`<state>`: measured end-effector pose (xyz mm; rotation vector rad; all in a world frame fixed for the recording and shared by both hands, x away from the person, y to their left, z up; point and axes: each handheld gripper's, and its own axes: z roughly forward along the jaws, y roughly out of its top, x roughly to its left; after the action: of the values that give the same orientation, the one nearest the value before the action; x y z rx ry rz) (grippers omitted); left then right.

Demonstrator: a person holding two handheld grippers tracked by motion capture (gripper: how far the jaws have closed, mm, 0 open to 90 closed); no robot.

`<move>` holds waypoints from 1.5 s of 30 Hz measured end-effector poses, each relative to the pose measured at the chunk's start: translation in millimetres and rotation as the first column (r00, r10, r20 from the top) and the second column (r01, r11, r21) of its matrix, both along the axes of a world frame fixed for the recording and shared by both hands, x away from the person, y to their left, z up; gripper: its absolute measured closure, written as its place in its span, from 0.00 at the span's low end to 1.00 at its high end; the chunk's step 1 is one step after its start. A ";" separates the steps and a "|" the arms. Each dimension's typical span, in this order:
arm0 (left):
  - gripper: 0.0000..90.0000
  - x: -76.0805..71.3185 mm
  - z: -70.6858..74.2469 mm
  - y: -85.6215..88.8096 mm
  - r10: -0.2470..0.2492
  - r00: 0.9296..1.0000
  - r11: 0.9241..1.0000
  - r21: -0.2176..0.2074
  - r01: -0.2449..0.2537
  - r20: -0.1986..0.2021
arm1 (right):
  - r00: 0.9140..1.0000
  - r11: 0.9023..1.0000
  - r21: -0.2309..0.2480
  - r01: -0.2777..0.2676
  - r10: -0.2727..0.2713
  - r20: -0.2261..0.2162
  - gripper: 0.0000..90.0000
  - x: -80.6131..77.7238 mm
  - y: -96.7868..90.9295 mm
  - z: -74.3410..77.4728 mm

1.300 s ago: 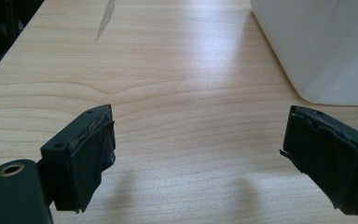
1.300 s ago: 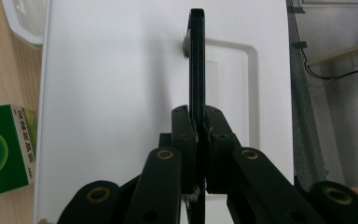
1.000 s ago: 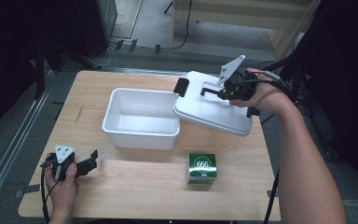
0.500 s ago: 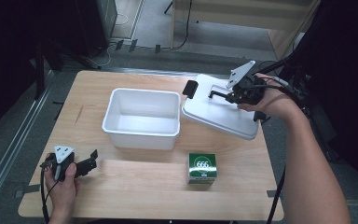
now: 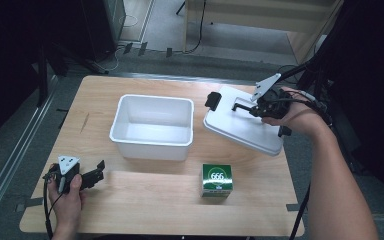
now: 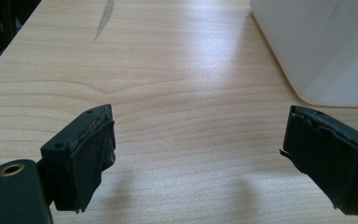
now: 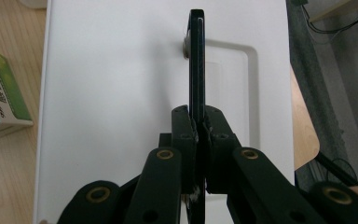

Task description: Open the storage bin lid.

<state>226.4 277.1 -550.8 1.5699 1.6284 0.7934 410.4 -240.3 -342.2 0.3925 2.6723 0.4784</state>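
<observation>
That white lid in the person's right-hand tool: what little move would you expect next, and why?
Probably lowering the lid flat onto the table and letting go. The right gripper is shut on the lid's black handle, and the lid sits tilted beside the open white bin, partly over the table's right edge. The left gripper rests open.

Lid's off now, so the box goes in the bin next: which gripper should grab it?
Probably left: the left gripper is open and free; the right gripper is clamped on the lid handle.
</observation>
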 end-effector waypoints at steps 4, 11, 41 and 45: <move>0.11 -0.1 -0.2 -0.1 0.000 1.000 1.000 0.000 0.000 0.003 | 1.000 1.000 0.003 0.016 -0.016 -0.010 0.95 1.1 -6.0 -11.9; 0.11 -0.2 -0.2 -1.0 -0.005 1.000 1.000 0.011 0.005 0.000 | 0.999 1.000 0.003 0.027 -0.026 -0.019 0.95 1.9 -9.0 -29.0; 0.11 -1.1 -0.4 -1.6 -0.009 1.000 1.000 0.017 0.009 0.007 | 0.993 0.997 0.007 0.076 -0.075 -0.088 0.95 8.3 -12.7 -98.4; 0.11 -1.1 -0.4 -1.6 -0.009 1.000 1.000 0.018 0.009 0.007 | 0.993 0.997 0.004 0.077 -0.077 -0.094 0.95 8.1 -12.3 -104.2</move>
<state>225.4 275.5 -551.1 1.5842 1.6127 0.8099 418.6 -252.6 -446.5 0.5304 2.7338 0.4576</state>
